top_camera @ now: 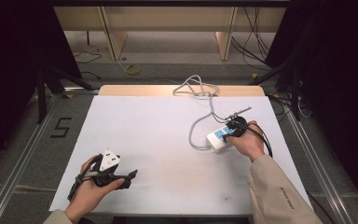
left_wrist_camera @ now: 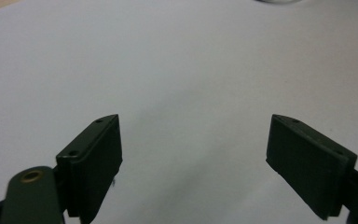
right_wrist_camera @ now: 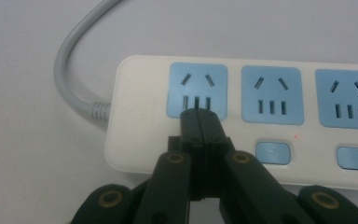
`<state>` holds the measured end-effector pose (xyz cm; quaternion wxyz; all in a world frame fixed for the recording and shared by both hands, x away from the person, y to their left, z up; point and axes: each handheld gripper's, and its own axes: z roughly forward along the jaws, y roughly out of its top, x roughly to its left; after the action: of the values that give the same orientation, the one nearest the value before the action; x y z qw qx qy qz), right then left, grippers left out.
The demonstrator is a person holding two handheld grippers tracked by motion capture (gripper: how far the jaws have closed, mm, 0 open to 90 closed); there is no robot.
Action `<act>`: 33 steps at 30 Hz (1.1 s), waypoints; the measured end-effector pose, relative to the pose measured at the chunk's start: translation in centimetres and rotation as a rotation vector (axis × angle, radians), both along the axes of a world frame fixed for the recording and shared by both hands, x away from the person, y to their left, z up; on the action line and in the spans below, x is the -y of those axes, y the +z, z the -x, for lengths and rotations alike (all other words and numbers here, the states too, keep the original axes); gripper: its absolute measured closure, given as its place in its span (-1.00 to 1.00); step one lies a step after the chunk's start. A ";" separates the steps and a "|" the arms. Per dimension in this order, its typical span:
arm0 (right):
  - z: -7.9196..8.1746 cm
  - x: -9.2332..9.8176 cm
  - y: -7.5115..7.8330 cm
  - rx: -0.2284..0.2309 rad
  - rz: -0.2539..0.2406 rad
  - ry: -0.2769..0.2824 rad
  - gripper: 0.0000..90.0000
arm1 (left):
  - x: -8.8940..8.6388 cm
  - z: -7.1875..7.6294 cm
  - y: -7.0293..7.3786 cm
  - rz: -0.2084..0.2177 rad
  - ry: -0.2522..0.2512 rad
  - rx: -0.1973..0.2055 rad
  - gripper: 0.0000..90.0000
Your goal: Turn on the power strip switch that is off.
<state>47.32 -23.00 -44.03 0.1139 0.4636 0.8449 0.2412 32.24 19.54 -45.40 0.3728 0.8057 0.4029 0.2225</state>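
A white power strip with blue sockets lies at the right of the table, and its grey cord curls away toward the far edge. My right gripper rests on top of it. In the right gripper view the power strip has three blue sockets in a row with blue buttons below, and the right gripper is shut, its tips at the lower edge of the end socket nearest the cord, nothing between them. My left gripper sits low at the front left, and in its own view the left gripper is open over bare white surface.
The white table top has a wooden strip along its far edge, where the cord loops. A black cable trails from the right gripper. Metal rails and a floor mark "5" flank the table.
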 end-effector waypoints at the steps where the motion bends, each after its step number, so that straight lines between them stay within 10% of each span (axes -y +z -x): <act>1: 0.0 0.0 0.1 -0.001 -0.008 -0.003 1.00 | 0.0 0.0 0.0 0.000 0.000 0.000 -0.60; 33: 1.8 0.4 1.2 0.088 -0.069 0.009 0.77 | 0.0 0.0 0.0 -0.001 0.001 -0.001 -0.60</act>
<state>45.56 -23.43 -42.83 0.1336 0.4525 0.8323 0.2909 32.24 19.52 -45.40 0.3719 0.8059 0.4034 0.2226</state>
